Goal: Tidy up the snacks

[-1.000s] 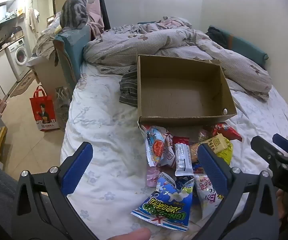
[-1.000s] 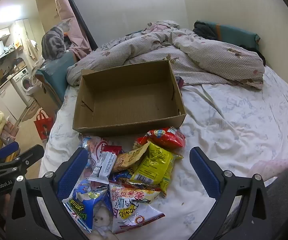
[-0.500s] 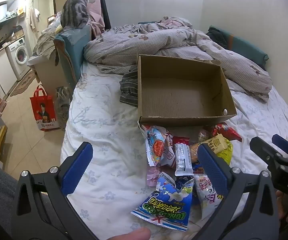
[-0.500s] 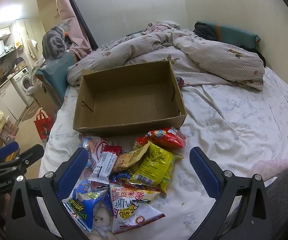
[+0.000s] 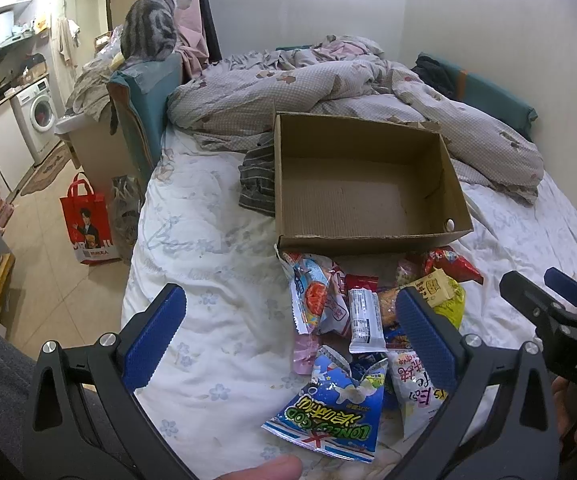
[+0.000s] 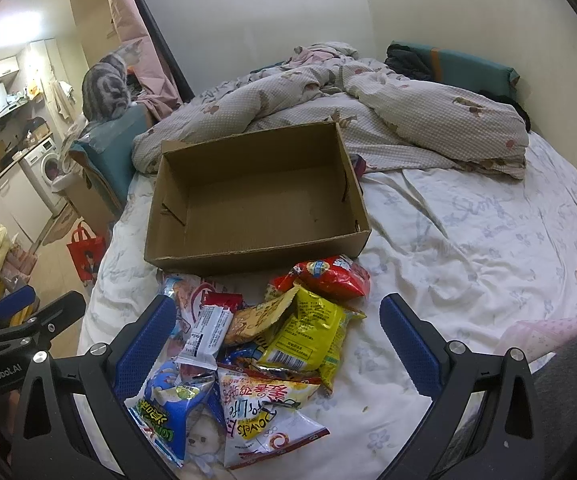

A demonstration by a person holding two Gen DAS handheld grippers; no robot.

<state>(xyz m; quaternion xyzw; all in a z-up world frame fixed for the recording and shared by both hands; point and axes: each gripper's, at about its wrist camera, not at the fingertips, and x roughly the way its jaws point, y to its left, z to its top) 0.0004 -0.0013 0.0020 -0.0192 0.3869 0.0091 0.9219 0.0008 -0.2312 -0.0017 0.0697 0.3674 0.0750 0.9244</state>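
An empty cardboard box [image 5: 362,200] [image 6: 256,204] lies on the bed. Just in front of it sits a heap of snack packets: a blue bag [image 5: 330,412] [image 6: 172,408], a white bar wrapper [image 5: 362,320] [image 6: 206,334], a yellow bag [image 6: 308,332], a red bag [image 6: 328,278] [image 5: 450,264] and a white-and-pink bag [image 6: 260,412]. My left gripper [image 5: 288,336] hovers open above the near left of the heap. My right gripper [image 6: 278,342] hovers open over the heap, holding nothing. Each gripper shows at the edge of the other's view.
A rumpled quilt [image 5: 328,92] [image 6: 368,112] lies behind the box, with a striped cloth [image 5: 256,184] at its left. A cat [image 5: 150,28] sits on a teal chair back beyond the bed's left edge. A red bag [image 5: 86,224] stands on the floor.
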